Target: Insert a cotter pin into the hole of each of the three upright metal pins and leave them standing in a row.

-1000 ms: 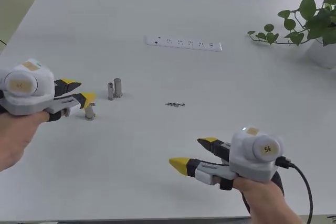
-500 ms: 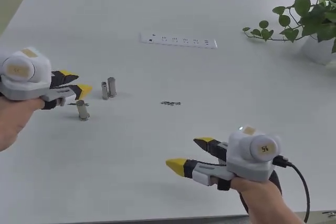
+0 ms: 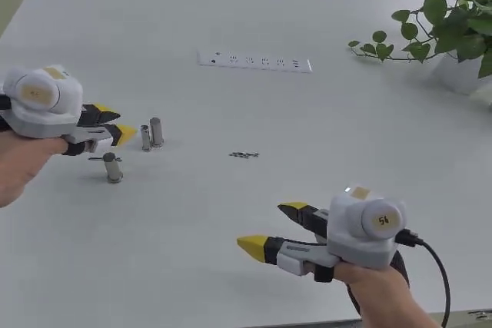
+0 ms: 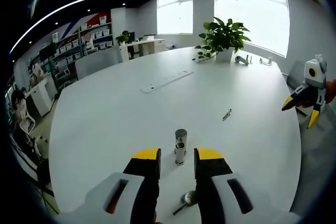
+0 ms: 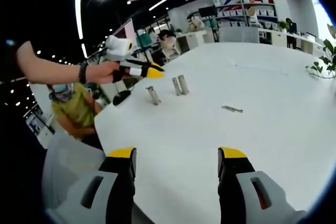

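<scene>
Nearest, at the front of the table (image 3: 192, 282): right gripper (image 3: 270, 226), jaws spread wide, empty. Farther left: left gripper (image 3: 115, 122), jaws slightly parted, gripping nothing, near a standing pin (image 3: 113, 167) with a cotter pin (image 3: 97, 159) sticking out sideways. Beyond: two more pins (image 3: 151, 134) upright side by side, loose cotter pins (image 3: 244, 155) mid-table, power strip (image 3: 254, 61) farthest.

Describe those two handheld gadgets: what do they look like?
Both are rounded white housings with a round tan sticker on the end. The left claw and right claw have black jaws tipped in yellow. A black cable trails from the right one. A dark wristband sits on the left wrist.
</scene>
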`<control>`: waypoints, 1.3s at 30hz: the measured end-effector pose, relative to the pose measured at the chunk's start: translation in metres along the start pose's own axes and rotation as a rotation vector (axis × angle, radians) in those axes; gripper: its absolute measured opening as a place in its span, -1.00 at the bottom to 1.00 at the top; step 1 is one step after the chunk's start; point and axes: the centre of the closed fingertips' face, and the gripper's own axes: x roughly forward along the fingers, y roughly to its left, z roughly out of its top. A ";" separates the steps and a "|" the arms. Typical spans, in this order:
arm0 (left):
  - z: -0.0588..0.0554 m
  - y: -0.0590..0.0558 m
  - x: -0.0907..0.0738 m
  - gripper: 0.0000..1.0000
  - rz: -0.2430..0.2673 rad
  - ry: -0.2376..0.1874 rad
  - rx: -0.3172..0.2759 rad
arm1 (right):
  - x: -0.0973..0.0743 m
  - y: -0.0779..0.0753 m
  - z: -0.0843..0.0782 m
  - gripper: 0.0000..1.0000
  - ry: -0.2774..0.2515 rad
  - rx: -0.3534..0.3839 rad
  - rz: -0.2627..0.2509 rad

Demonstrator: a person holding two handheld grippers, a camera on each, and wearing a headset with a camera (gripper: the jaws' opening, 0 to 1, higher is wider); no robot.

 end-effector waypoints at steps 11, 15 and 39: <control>-0.006 -0.004 0.021 -0.53 -0.056 0.051 0.021 | -0.002 -0.001 -0.001 0.31 0.002 0.003 -0.004; -0.007 -0.003 0.025 -0.55 -0.074 0.073 0.031 | -0.003 -0.002 -0.003 0.31 0.003 0.007 -0.006; -0.016 -0.006 0.047 -0.76 -0.148 0.157 0.066 | -0.007 -0.008 -0.009 0.30 0.003 0.037 -0.021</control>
